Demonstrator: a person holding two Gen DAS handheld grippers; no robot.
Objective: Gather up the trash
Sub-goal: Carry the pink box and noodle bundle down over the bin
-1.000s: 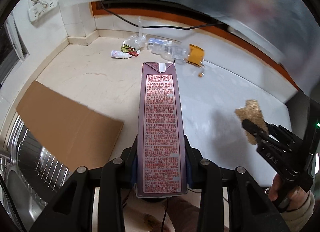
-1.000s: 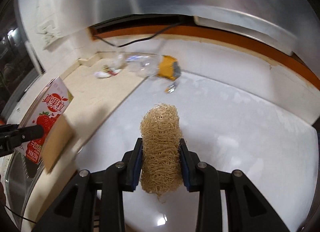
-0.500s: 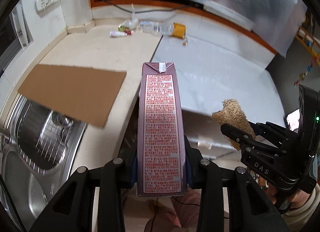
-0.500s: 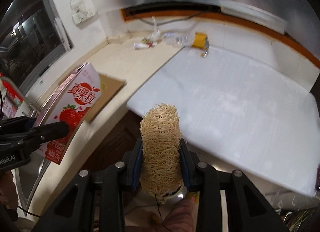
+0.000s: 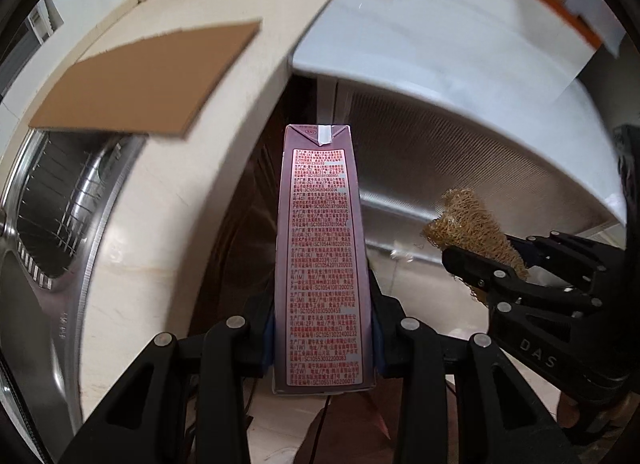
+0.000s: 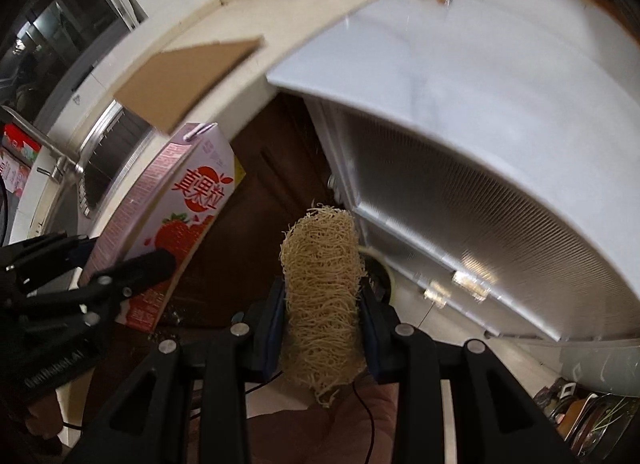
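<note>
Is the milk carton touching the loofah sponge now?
Apart. The right wrist view shows dark cabinet between the carton and the sponge; the left wrist view also shows a gap between carton and sponge.

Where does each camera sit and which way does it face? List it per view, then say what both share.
Left wrist: sits on the left gripper, looking along the milk carton it clamps, down past the counter edge; the right gripper shows at right.
Right wrist: sits on the right gripper, looking along the loofah scrubber it clamps; the left gripper shows at left.
Shared: carton, scrubber, cardboard sheet, sink, white appliance.
</note>
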